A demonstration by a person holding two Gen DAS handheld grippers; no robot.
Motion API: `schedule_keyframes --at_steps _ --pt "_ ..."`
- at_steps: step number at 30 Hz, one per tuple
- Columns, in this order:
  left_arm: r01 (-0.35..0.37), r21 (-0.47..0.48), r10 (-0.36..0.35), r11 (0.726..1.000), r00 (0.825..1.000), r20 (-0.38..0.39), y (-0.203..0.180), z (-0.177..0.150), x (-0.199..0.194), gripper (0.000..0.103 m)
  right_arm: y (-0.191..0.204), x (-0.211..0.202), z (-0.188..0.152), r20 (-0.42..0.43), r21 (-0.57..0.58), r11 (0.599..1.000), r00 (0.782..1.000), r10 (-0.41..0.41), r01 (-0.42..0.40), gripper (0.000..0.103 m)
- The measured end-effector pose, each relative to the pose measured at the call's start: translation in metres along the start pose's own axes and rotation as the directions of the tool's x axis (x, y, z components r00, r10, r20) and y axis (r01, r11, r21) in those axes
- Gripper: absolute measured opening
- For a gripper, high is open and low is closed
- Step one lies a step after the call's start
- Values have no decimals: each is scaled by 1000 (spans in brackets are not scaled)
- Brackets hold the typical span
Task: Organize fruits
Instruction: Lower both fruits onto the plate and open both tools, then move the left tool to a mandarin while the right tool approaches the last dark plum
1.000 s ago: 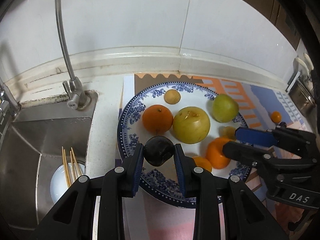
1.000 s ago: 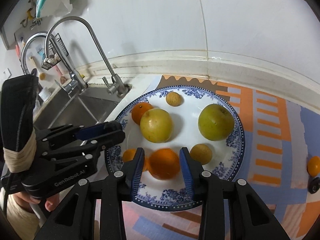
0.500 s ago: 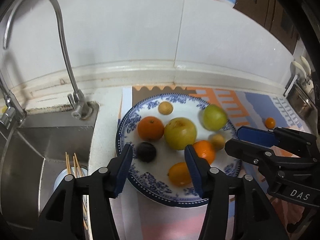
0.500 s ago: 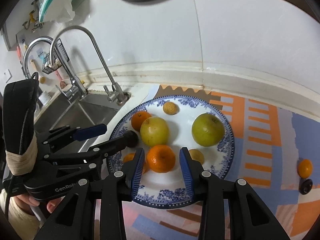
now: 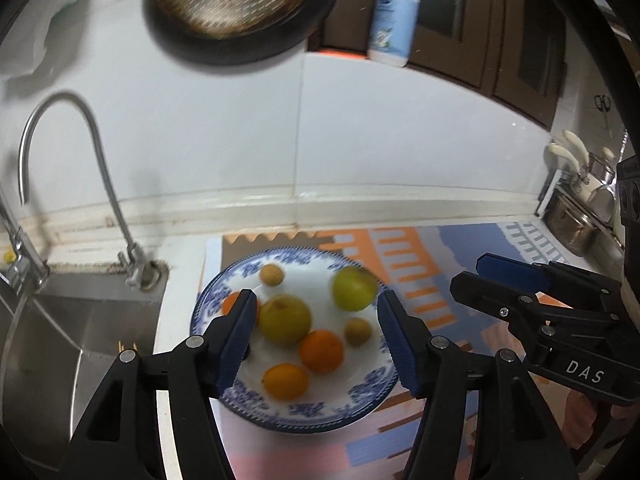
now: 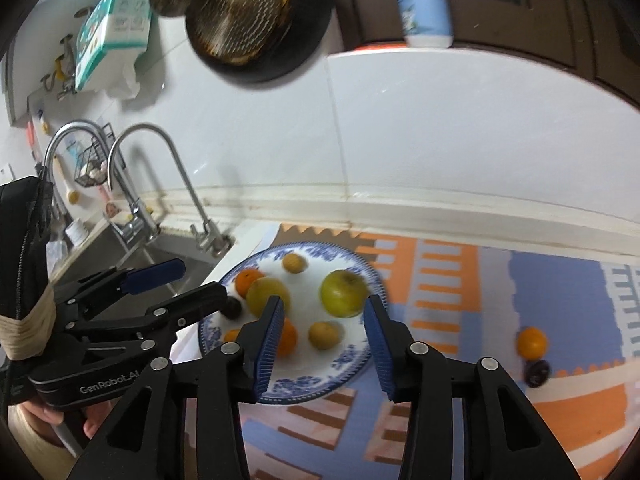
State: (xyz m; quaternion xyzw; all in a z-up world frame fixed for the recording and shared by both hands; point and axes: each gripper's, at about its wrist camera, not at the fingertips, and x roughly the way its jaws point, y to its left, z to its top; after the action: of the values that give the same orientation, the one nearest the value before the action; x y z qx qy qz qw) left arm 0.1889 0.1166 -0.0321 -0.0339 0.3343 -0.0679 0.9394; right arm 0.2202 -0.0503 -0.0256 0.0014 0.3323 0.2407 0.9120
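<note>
Above blue-rimmed plate: left claw spread, empty, clear of rim.

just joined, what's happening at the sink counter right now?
A person holds a gripper in each hand above the blue-and-white plate of fruit. Both the left gripper and right gripper are empty, and their jaws have just been opening. On the plate sit two green-yellow apples, several oranges, small tan fruits and a dark plum. One small orange and another dark fruit lie off the plate on the patterned mat.
</note>
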Motion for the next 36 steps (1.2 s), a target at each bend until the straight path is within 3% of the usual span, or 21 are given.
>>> schedule_keyframes --at_steps 14,21,31,36 --pt "69 108 -75 992 996 51 -57 17 -1 69 -38 -46 -5 82 35 992 988 -127 125 50" --pt "127 214 -140 969 989 48 -92 23 13 71 -66 -60 -17 75 83 976 975 -209 203 50" --pt "217 440 -249 871 968 16 -146 39 39 71 -110 -68 -35 21 170 936 949 -315 307 50" --pt "293 529 -317 796 947 -47 -164 43 61 71 -120 -66 -42 1 182 923 939 -345 339 50"
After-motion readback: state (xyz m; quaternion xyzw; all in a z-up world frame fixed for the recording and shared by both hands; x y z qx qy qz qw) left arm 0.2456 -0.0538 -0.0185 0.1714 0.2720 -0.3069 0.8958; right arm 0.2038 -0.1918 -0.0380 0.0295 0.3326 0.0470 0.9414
